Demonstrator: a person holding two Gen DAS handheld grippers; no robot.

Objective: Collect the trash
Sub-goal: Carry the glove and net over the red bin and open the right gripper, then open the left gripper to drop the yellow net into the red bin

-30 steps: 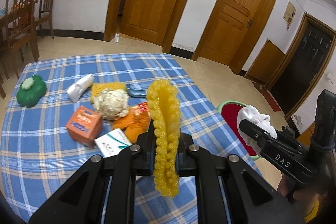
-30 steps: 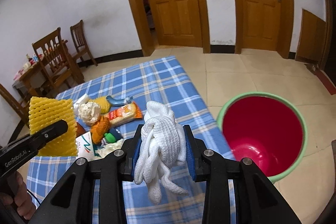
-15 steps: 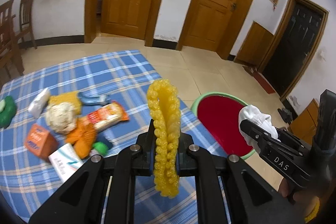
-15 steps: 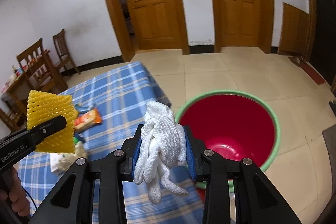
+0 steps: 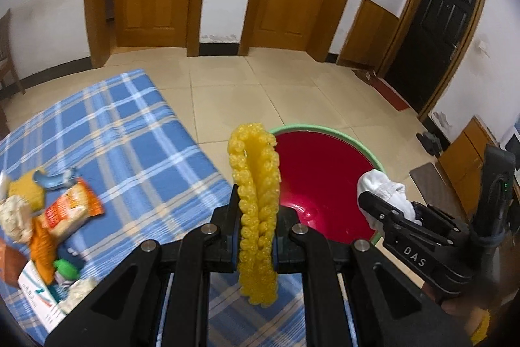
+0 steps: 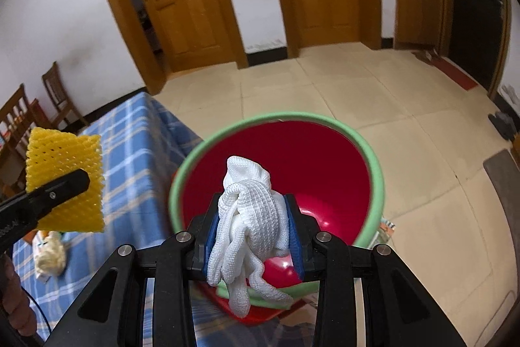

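Here, in the left wrist view, the left gripper [image 5: 256, 236] is clenched on a yellow foam net [image 5: 256, 210] at frame centre, before the red bin [image 5: 325, 184]; more trash litters the checked surface [image 5: 130, 152] at lower left. In the right wrist view, the right gripper [image 6: 252, 236] grasps a white glove [image 6: 250, 213] directly over the bin. Both pieces look light and soft, best pinched mid-body.

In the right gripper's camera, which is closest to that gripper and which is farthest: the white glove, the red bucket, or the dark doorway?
1. White glove, clamped in the right gripper.
2. Red bucket, on the floor just past it.
3. Dark doorway, far right, across the room.
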